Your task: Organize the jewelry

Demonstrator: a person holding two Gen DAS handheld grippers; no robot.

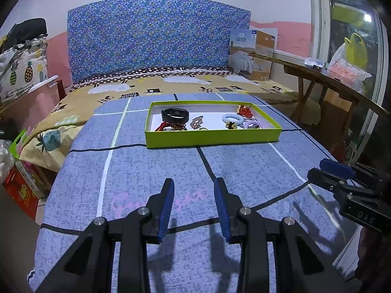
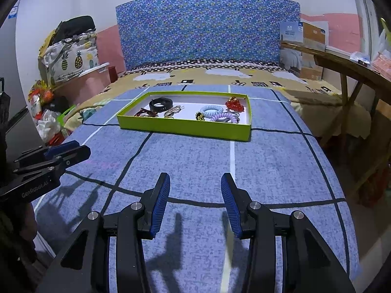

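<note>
A lime-green tray [image 1: 212, 138] sat on a blue checked blanket [image 1: 151, 171] spread over the foot of a bed, well ahead of both grippers. The jewelry lay inside it in 2 loose groups. Toward the tray's left end were a black band [image 1: 175, 114], a red-and-black tangle [image 1: 168, 127] in front of it, and a brown ornate clip [image 1: 195, 122] just beside them. Toward the right end were a pale blue coil tie [image 1: 232, 118], a lilac coil tie [image 1: 254, 124] touching it, a small gold piece [image 1: 231, 125] at their near edge, and a red beaded piece [image 1: 245, 111] near the far wall.

The left gripper [image 1: 194, 193] hovered over bare blanket, its jaws apart with nothing between them. The right gripper [image 2: 195, 190] did likewise, jaws spread wider and holding nothing. Each gripper showed at the edge of the other's view, side by side and apart.

Behind the bed stood a blue patterned headboard [image 1: 158, 36], a cardboard box [image 1: 254, 53] at its right, and a wooden table [image 1: 325, 78] along the right side.
</note>
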